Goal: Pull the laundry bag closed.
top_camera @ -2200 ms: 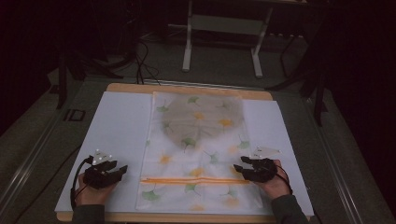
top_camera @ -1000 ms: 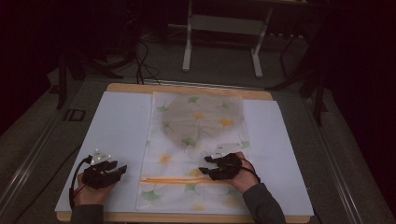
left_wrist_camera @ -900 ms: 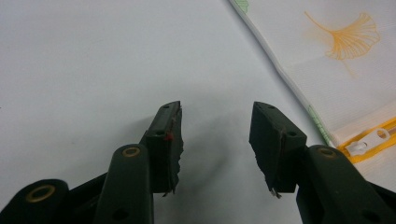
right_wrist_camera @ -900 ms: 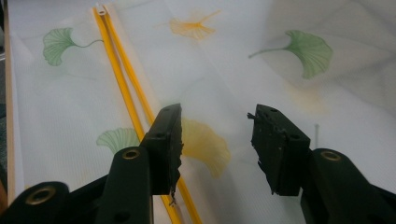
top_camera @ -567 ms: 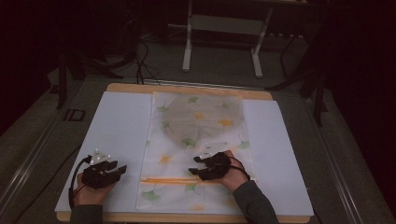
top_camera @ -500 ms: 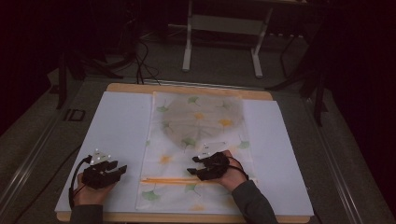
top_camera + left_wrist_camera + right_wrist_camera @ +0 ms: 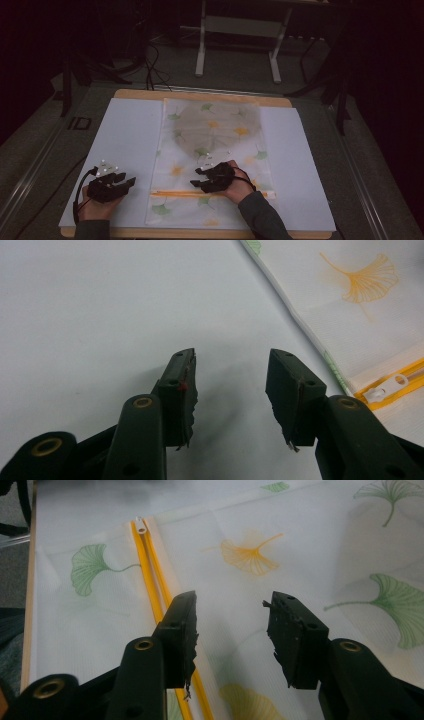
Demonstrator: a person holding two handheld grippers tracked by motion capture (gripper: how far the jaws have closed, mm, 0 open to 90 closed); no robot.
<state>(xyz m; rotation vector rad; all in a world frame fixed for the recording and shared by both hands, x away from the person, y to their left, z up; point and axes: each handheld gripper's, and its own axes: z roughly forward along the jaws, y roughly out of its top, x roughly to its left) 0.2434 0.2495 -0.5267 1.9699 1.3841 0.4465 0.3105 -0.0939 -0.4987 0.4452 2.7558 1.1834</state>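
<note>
Your right gripper (image 7: 200, 177), jaws apart, hovers over the mesh bag (image 7: 212, 155) at frame centre, beside its orange zipper (image 7: 200, 193); your left gripper (image 7: 122, 181), jaws apart, rests lower left

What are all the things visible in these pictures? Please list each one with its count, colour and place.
mesh bag: one, white with green and orange leaf prints, flat along the middle of the table, something greyish inside its far half.
zipper: one, orange, across the bag's near end.
zipper pull: one, white, at the zipper's end nearest the left tool.
white sheet: one, white, covering the table under the bag.
table: one, light wood, its edge visible around the sheet.
metal stand: one, grey, on the floor beyond the table.
left tool: one, black, open, over the bare sheet left of the bag.
right tool: one, black, open, over the bag beside the zipper.
</note>
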